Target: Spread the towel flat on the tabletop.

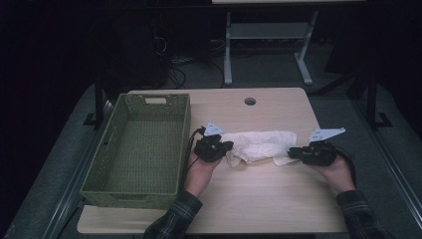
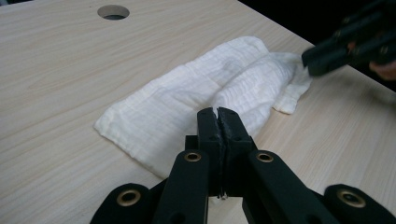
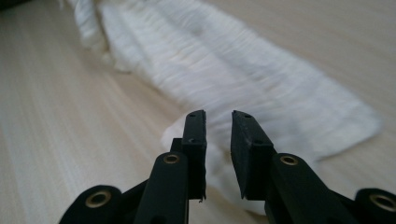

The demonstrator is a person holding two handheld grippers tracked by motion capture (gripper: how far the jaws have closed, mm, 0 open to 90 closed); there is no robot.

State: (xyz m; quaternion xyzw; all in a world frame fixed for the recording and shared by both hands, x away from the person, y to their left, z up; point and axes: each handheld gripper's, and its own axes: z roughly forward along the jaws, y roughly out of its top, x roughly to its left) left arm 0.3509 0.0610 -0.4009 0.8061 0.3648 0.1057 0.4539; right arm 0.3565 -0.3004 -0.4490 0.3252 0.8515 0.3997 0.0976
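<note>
Both forearms, in plaid sleeves, came in from the near edge of the table (image 1: 259, 209). The left hand (image 1: 198, 172) held the left gripper (image 1: 225, 146) angled toward the right, its tips at the left end of the white cloth (image 1: 259, 144). The right hand (image 1: 338, 172) held the right gripper (image 1: 290, 152) pointing left and level, at the cloth's right end.

The cloth lay crumpled lengthwise mid-table, just right of the green woven basket (image 1: 114, 149) and apart from it.

The left gripper view showed what the high view could not: the left gripper (image 2: 218, 112) had its jaws pressed together, and a sliver of white seemed pinched in the seam between them, though the strip was too thin to be sure. It also showed the right gripper (image 2: 310, 63) at the far corner of the cloth (image 2: 196, 100).

The right gripper view showed the right gripper (image 3: 218, 115) with its jaws slightly parted, nothing pressed between the pads, and the blurred cloth (image 3: 224, 60) lying under and beyond them.
</note>
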